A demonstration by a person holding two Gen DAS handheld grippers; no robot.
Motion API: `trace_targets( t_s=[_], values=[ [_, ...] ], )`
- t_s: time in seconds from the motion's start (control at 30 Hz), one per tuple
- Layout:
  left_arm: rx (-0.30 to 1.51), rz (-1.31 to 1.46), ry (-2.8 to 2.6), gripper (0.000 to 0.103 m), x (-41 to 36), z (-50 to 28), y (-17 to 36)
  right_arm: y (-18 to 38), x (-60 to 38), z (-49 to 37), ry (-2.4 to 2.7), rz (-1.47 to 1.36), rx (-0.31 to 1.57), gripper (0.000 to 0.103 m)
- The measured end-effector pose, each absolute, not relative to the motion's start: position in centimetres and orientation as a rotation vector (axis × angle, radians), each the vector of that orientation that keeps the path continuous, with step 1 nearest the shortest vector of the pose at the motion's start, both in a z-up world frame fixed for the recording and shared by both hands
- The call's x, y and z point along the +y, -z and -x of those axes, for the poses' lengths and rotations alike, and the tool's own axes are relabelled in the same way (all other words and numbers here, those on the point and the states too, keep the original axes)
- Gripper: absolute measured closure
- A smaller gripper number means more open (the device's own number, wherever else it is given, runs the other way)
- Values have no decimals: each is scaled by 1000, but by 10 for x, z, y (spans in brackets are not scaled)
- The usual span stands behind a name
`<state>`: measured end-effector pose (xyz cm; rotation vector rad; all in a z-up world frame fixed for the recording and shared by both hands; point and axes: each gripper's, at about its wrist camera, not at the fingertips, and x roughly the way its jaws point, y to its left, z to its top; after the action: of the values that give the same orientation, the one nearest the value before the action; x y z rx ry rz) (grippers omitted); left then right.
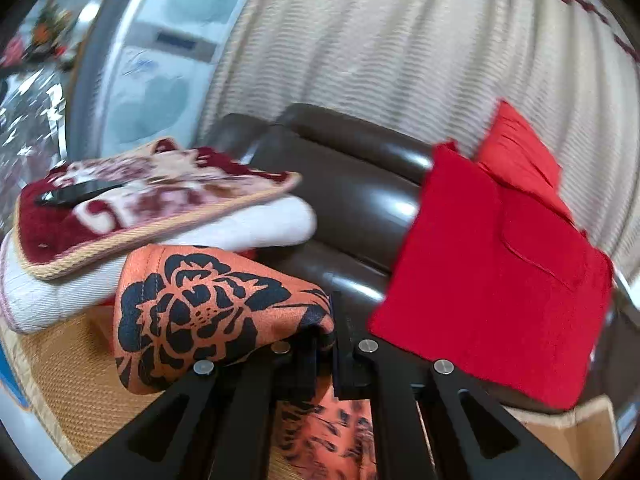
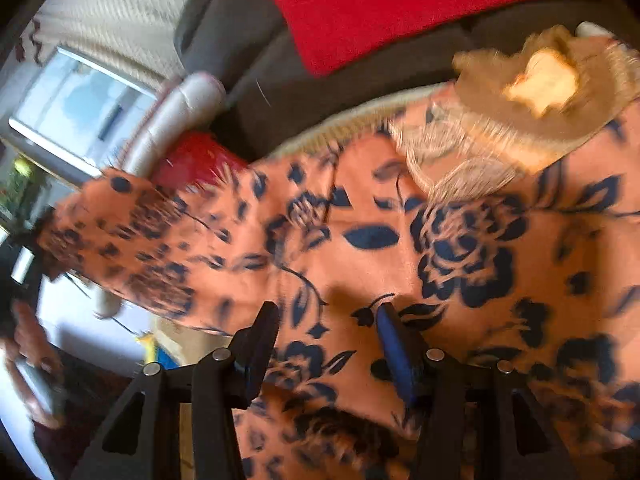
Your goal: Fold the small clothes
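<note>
- The orange cloth (image 2: 400, 248), black flowers on it, lay spread over the sofa (image 1: 352, 184); one edge of it hung lifted in my left gripper (image 1: 324, 340).
- My left jaws were pinched shut on that edge, a fold bulging just left of them.
- My right gripper (image 2: 328, 320) hovered over the cloth's middle, jaws half apart, nothing pinched.
- I judged the fold would go best with the lifted edge carried straight across, the right fingers pinning the crease line.
- Beyond the cloth: a red cushion (image 1: 492, 280) against the sofa back, a blanket stack (image 1: 152, 208) to its left.
</note>
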<state>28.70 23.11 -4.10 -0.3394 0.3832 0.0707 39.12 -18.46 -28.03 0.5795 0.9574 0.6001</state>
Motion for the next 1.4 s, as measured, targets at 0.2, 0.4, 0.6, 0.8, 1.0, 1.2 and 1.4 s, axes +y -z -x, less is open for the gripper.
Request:
trace_targets(
  t_s=[0.2, 0.4, 0.6, 0.8, 1.0, 1.2, 1.4],
  values=[
    [435, 236, 114, 98, 127, -277, 45, 227, -313, -334, -387, -690, 696, 29],
    [546, 114, 282, 98, 9, -284, 71, 229, -419, -295, -195, -815, 532, 27],
    [740, 11, 589, 71, -97, -289, 118, 235, -454, -294, -160, -843, 516, 27],
    [579, 200, 454, 22, -15, -285, 102, 233, -456, -302, -205, -849, 529, 27],
    [680, 273, 145, 22, 71, -313, 138, 233, -410, -322, -263, -734, 613, 27],
    [907, 188, -48, 23, 105, -336, 203, 217, -323, -336, -373, -473, 654, 28],
    [983, 109, -107, 23, 110, -340, 223, 237, -262, -356, -644, -603, 753, 29]
  ],
)
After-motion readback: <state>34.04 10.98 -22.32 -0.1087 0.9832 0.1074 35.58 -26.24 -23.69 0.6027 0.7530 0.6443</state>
